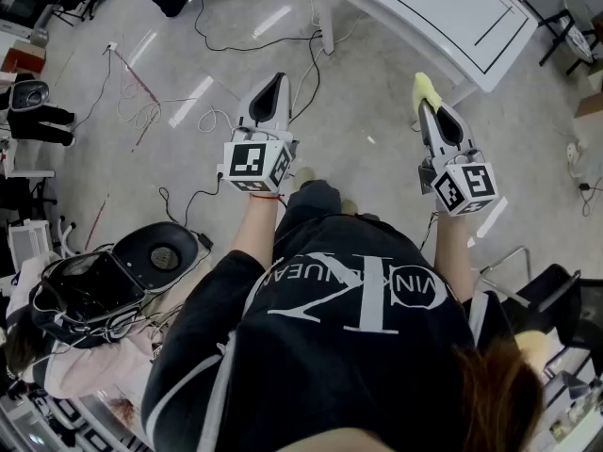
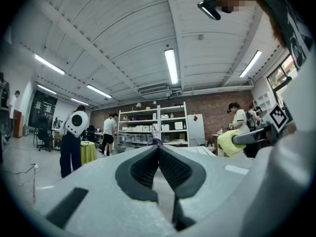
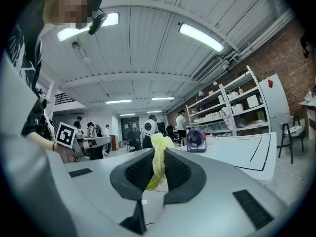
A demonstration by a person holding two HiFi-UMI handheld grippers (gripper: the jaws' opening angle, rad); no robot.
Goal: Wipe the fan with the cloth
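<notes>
head view: left tongs [image 1: 274,83] are fully closed and empty, held level over the grey floor [image 1: 141,158]. right tongs [image 1: 427,104] are closed on a pale yellow cloth [image 1: 425,87]; a soft crumpled tuft stands out past the tips. each tool has a smooth grey shell and carries a white cube [image 1: 256,166] with black square markers. a white table [image 1: 424,12] with a thin black line on its top lies ahead. the black shirt [image 1: 339,347] bears large white lettering, not fully legible.

left gripper view: the black ribbed pads [image 2: 143,169] meet at the tips; nothing lies between them.

right gripper view: the pads clamp the cloth, which hangs as a folded strip between them. the fan [image 3: 196,140], small, round and purple with a wire grille, stands upright on the table, ahead and right of the tips, apart from the cloth.
</notes>
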